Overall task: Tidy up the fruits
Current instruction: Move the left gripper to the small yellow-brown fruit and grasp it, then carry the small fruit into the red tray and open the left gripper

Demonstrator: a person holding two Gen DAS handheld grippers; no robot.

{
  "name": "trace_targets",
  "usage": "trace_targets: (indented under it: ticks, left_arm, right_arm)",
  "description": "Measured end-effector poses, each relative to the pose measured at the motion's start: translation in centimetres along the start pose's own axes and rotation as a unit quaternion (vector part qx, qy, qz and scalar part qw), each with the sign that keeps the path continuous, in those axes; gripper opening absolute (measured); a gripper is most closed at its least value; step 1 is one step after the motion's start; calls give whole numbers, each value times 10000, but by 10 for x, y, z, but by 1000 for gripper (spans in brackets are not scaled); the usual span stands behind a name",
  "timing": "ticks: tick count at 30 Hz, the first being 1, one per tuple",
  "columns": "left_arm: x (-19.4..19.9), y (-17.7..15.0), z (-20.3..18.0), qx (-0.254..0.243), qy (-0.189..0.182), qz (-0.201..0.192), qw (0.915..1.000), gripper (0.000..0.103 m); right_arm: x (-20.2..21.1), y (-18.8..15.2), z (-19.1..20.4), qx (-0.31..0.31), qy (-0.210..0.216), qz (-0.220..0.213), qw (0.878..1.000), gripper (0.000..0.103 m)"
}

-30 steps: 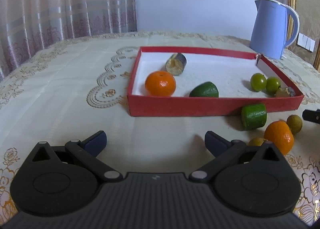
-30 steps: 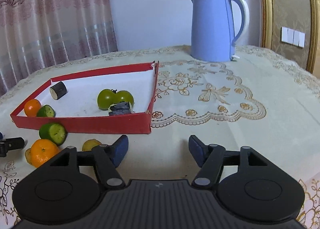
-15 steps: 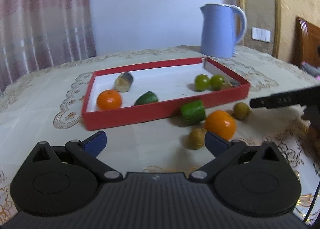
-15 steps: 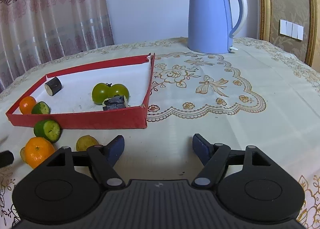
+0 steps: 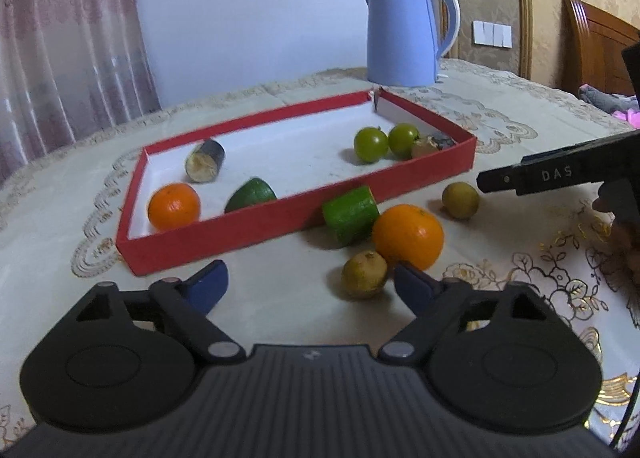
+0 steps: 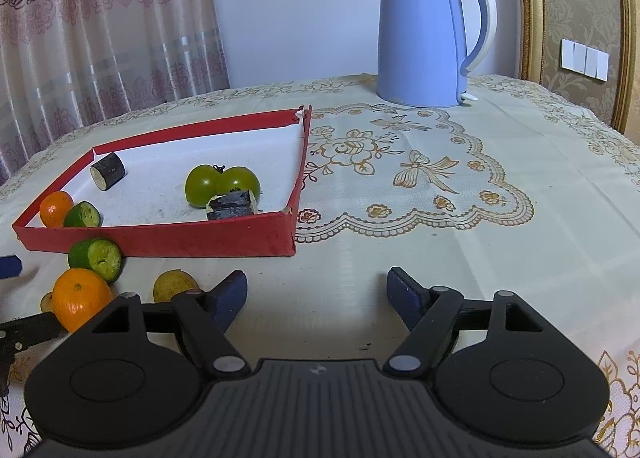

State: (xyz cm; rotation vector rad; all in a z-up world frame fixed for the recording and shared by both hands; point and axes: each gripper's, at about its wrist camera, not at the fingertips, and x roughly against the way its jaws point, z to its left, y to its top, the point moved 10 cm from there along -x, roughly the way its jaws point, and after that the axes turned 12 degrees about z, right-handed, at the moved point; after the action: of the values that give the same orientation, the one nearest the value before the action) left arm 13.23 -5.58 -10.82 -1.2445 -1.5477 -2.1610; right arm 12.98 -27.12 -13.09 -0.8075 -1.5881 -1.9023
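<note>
A red tray (image 5: 256, 226) (image 6: 192, 246) holds an orange (image 5: 174, 207), a green wedge (image 5: 251, 195), a dark cut piece (image 5: 205, 161), two green tomatoes (image 5: 371, 144) (image 6: 204, 185) and another dark piece (image 6: 232, 207). On the cloth in front lie a green cucumber chunk (image 5: 351, 215) (image 6: 96, 260), an orange (image 5: 408, 236) (image 6: 82, 298) and two small yellow-green fruits (image 5: 364, 275) (image 5: 460, 200). My left gripper (image 5: 310, 284) is open and empty, just before the near small fruit. My right gripper (image 6: 316, 294) is open and empty, right of the fruits.
A blue kettle (image 5: 402, 32) (image 6: 424, 36) stands at the back of the table. An embroidered cloth (image 6: 420, 178) covers the table. The right gripper's finger (image 5: 560, 174) shows at the right in the left wrist view. Curtains hang behind on the left.
My left gripper has swung right and nearer to the loose fruits in front of the tray. My right gripper has shifted slightly closer. Both stay open.
</note>
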Motion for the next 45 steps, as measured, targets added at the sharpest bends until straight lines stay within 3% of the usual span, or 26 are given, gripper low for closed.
trace_targets:
  ticks: [9, 13, 18, 22, 26, 35, 45]
  left_arm:
    - [-3, -1, -7, -119, -87, 50, 9999, 80]
    - [-4, 1, -10, -132, -238, 125, 9996, 59]
    - [-4, 1, -14, -189, -308, 110, 9993, 54]
    - [-2, 1, -22, -297, -446, 108, 9985, 34]
    - [-2, 0, -30, -450, -457, 93, 9979, 24]
    - [4, -1, -25, -209, -255, -55, 9994, 24]
    - [19, 7, 12, 333, -39, -225, 9992, 24]
  right_arm:
    - [0, 0, 0, -2, -1, 0, 10000, 77]
    - [0, 0, 0, -2, 1, 0, 10000, 78]
    - [0, 0, 0, -3, -1, -1, 10000, 78]
    - [0, 0, 1, 6, -8, 3, 10000, 78]
    - [0, 0, 1, 18, -14, 6, 10000, 78]
    - [-1, 0, 1, 19, -17, 9, 10000, 78]
    - [-2, -1, 2, 54, -36, 26, 10000, 79]
